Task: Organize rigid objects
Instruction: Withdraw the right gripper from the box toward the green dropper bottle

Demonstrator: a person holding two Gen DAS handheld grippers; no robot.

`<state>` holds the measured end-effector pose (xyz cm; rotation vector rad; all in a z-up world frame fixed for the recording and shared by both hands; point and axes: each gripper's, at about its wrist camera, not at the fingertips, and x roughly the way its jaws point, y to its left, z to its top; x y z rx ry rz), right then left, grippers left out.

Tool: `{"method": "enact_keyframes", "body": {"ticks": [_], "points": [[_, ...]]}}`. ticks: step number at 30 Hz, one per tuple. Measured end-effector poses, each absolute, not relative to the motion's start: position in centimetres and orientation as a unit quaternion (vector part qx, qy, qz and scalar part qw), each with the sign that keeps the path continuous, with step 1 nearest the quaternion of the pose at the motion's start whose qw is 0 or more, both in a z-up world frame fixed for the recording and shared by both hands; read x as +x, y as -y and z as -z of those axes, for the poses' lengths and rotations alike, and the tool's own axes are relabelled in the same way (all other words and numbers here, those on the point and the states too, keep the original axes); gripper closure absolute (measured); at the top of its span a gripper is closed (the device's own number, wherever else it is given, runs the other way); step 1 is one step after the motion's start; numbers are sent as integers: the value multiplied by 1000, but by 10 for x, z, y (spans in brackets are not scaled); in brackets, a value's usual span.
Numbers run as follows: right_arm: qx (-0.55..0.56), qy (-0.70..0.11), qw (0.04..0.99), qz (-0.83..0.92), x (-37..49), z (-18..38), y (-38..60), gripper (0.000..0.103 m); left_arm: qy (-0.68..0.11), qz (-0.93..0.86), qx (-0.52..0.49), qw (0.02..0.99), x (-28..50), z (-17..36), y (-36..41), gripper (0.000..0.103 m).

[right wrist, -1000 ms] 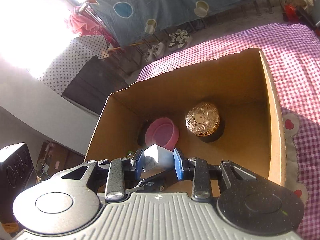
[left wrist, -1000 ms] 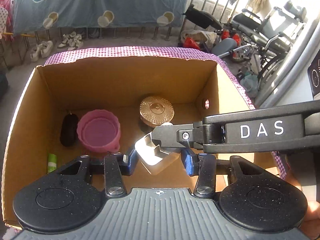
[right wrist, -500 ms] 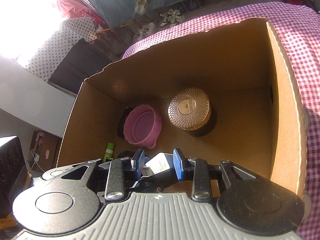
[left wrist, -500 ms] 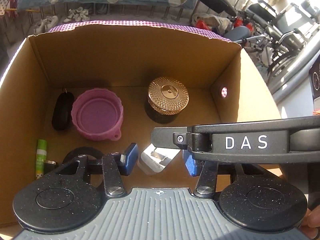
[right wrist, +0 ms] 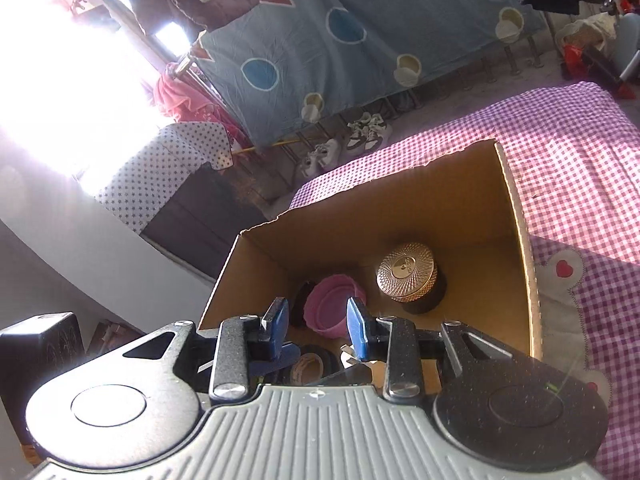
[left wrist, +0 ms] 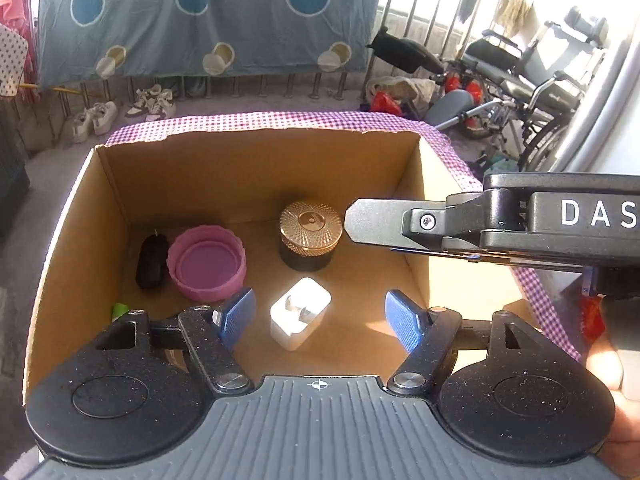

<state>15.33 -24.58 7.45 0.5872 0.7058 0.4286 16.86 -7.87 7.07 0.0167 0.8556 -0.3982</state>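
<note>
On the box (left wrist: pixel 100 208) floor, near the front wall: white charger (left wrist: pixel 299 313), prongs up, free of both tools. Just behind it, gold-lidded jar (left wrist: pixel 310 234) on a dark base, upright. Left of the jar, pink cup (left wrist: pixel 206 262), mouth up; touching or nearly touching its left side, a black object (left wrist: pixel 151 261). At the front left corner, a green tube (left wrist: pixel 120 309), mostly hidden behind the left tool.

Left tool (left wrist: pixel 317 320): above the front of the box, blue pads (left wrist: pixel 238 316) spread wide, nothing between them, charger seen through the gap below.

Right tool (right wrist: pixel 316 323): pads parted and bare, pointing down into the box from its near left side; from the left wrist view, only its black side, marked DAS, reaching across above the right wall.

From the right wrist view, jar (right wrist: pixel 407 273) and cup (right wrist: pixel 334 305) again, plus a tape roll (right wrist: pixel 308 367) low by the near wall.

Under the box, purple checked cloth (right wrist: pixel 560 148) covering the desk. Beyond, a blue sheet (left wrist: pixel 200 16) with circles, white shoes (left wrist: pixel 152 102) on the floor, a wheelchair (left wrist: pixel 532 80) at right.
</note>
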Motion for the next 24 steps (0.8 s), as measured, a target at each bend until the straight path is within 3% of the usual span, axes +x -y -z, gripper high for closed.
{"method": "enact_keyframes", "body": {"ticks": [7, 24], "points": [[302, -282, 885, -215, 76, -87, 258, 65, -347, 229, 25, 909, 113, -100, 71, 8], [338, -299, 865, -221, 23, -60, 244, 65, -341, 237, 26, 909, 57, -77, 37, 5]]}}
